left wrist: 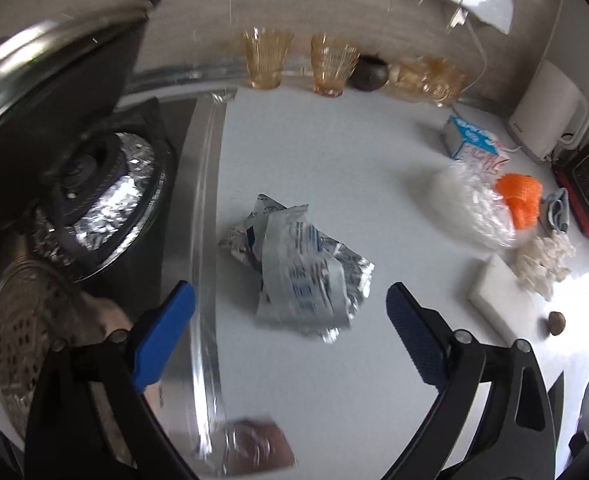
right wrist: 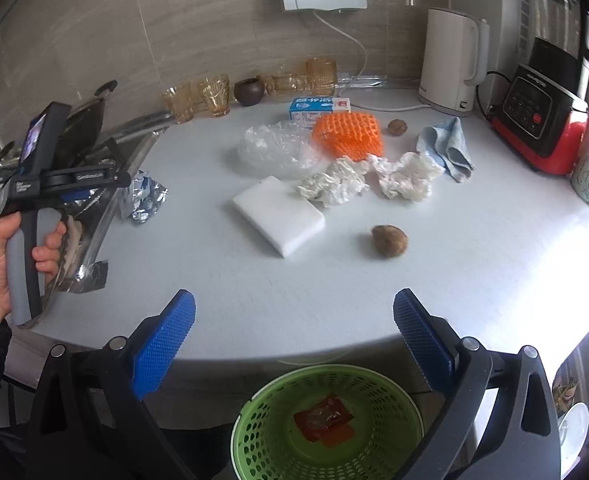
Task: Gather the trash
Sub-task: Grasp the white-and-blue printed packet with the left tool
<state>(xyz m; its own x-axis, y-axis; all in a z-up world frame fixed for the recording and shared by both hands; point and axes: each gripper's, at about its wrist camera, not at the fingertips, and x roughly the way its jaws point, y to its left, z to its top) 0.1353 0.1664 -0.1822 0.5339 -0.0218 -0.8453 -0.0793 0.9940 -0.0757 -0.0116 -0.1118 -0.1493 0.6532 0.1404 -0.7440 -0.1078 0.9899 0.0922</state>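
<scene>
The left gripper (left wrist: 290, 316) hangs over the white counter (left wrist: 334, 380) beside the stove (left wrist: 106, 200), its blue fingers (left wrist: 162, 336) spread wide with nothing between them, pointing down at a crumpled foil wrapper (left wrist: 298, 264) that lies just ahead of the tips and apart from them. From the right wrist view, the left hand (right wrist: 10, 256) grips that tool's grey handle upright at the counter's left edge, and the same wrapper (right wrist: 146, 196) lies just past it. The right gripper (right wrist: 294, 340) is held back off the front edge of the counter, its fingers (right wrist: 162, 348) also wide apart and empty, above a green basket (right wrist: 262, 420) that holds a red wrapper (right wrist: 326, 420). Further out on the counter lie a white sponge (right wrist: 278, 212), two crumpled paper tissues (right wrist: 334, 184), a clear plastic bag (right wrist: 274, 148), an orange net (right wrist: 348, 136), a small milk carton (right wrist: 314, 108), a blue cloth (right wrist: 446, 144) and two brown nuts (right wrist: 389, 239), all well apart from both grippers.
</scene>
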